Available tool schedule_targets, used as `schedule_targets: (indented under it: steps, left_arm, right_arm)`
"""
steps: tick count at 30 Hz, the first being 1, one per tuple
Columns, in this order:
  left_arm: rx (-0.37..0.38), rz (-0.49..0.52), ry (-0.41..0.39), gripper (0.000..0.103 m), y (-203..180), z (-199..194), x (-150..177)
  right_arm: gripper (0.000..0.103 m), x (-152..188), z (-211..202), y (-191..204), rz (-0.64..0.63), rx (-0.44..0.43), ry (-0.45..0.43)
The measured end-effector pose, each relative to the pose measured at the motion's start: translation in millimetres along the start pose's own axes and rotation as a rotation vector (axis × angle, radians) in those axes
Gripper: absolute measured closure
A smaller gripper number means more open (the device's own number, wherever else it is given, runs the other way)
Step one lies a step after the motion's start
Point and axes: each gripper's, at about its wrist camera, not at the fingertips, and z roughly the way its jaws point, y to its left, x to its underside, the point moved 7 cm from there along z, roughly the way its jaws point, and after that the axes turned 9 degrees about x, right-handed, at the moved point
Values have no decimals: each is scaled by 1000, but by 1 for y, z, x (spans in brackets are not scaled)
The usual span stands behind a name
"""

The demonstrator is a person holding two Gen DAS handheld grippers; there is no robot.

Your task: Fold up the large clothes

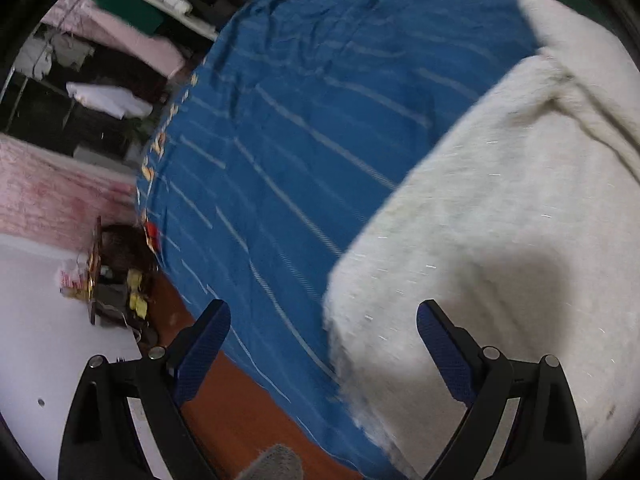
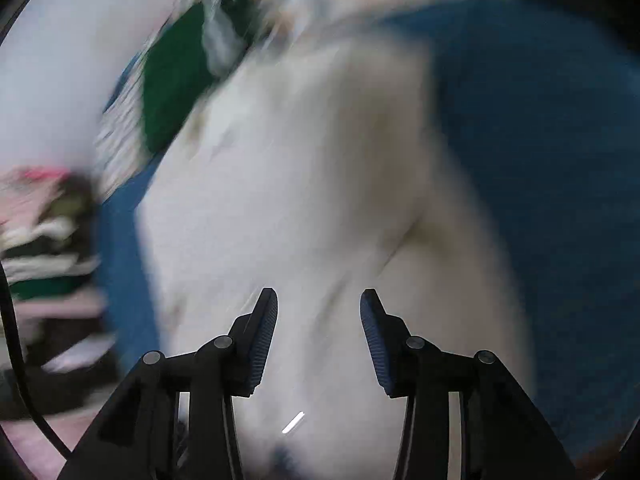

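Lying on the bed: white fleecy garment [image 1: 500,220], spread over a blue striped sheet [image 1: 304,128] toward the bed's right side as the left wrist view shows it; one folded edge runs slantwise across the sheet.
Garment in the right wrist view: same white garment [image 2: 304,184], badly blurred, filling the middle of the picture with blue sheet [image 2: 532,140] on either side.
Left gripper [image 1: 323,320]: released, jaws spread wide, nothing between them; it hangs over the garment's near edge where this meets the sheet, close to the bed's near edge.
Right gripper [image 2: 319,316]: partly parted, nothing pinched between the pads; it hangs above the white garment, and the blur hides whether the tips touch the cloth.
Bed's edge: brown wooden board [image 1: 240,412] along the sheet's near-left border.
Beyond the bed's left edge: shelves of folded clothes [image 1: 132,20], pink, green, white.
Far end of the bed: green cloth [image 2: 176,80] next to the garment's far end.
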Motion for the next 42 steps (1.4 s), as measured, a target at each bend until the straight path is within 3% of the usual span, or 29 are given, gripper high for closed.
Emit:
schedule_targets:
  steps: [2, 3, 6, 7, 8, 9, 10, 14, 17, 20, 22, 23, 24, 26, 28, 29, 30, 33, 36, 39, 42]
  left_arm:
    - [25, -29, 16, 8, 10, 8, -4]
    - [28, -29, 15, 8, 13, 9, -5]
    - [39, -8, 3, 8, 18, 8, -6]
    - [46, 1, 3, 8, 20, 7, -5]
    - [51, 5, 5, 8, 20, 5, -5]
    - [63, 6, 8, 8, 22, 4, -5]
    - [76, 6, 12, 8, 24, 3, -4]
    - [131, 9, 28, 8, 29, -9, 0]
    - [162, 34, 38, 8, 26, -15, 3]
    - [168, 74, 47, 8, 18, -11, 6]
    - [183, 83, 49, 8, 14, -11, 5]
    - [191, 86, 48, 8, 11, -10, 4]
    - [197, 94, 43, 8, 7, -9, 1]
    - [207, 106, 34, 8, 1, -7, -2]
    - [206, 119, 35, 8, -3, -5, -3]
    - [207, 126, 40, 8, -5, -2, -4]
    - [207, 129, 42, 8, -7, -3, -4]
    - [197, 172, 41, 8, -11, -2, -5]
    - [202, 202, 37, 8, -18, -7, -9]
    - [216, 238, 2, 8, -34, -17, -21]
    - [242, 262, -49, 8, -58, -31, -38]
  right_arm:
    - [58, 41, 54, 33, 24, -154, 203]
    - [58, 49, 72, 43, 17, -173, 250]
    - [58, 70, 134, 70, -3, -168, 359]
    - [58, 76, 157, 75, -10, -126, 399]
    - [63, 77, 166, 76, -3, -104, 402]
    - [91, 79, 172, 77, 2, -84, 400]
    - [96, 82, 170, 77, -4, -52, 380]
    - [97, 78, 119, 87, -78, 15, 255]
    - [97, 59, 87, 83, -119, 120, 176]
    - [93, 40, 91, 80, -171, 193, 191]
    - [81, 47, 96, 78, -144, 154, 258]
    - [69, 52, 92, 77, -126, 124, 268]
    - [51, 60, 91, 72, -113, 105, 276]
    - [36, 83, 89, 59, -67, 72, 312]
    - [38, 107, 113, 48, -14, 36, 371]
    - [73, 121, 129, 47, 18, 22, 399]
    - [97, 130, 138, 45, 38, 22, 412]
    - [98, 158, 152, 40, 76, 53, 454]
    - [95, 160, 151, 48, 11, 103, 449]
    - [75, 149, 130, 67, -45, 102, 420]
    - [59, 114, 74, 57, -37, 139, 274]
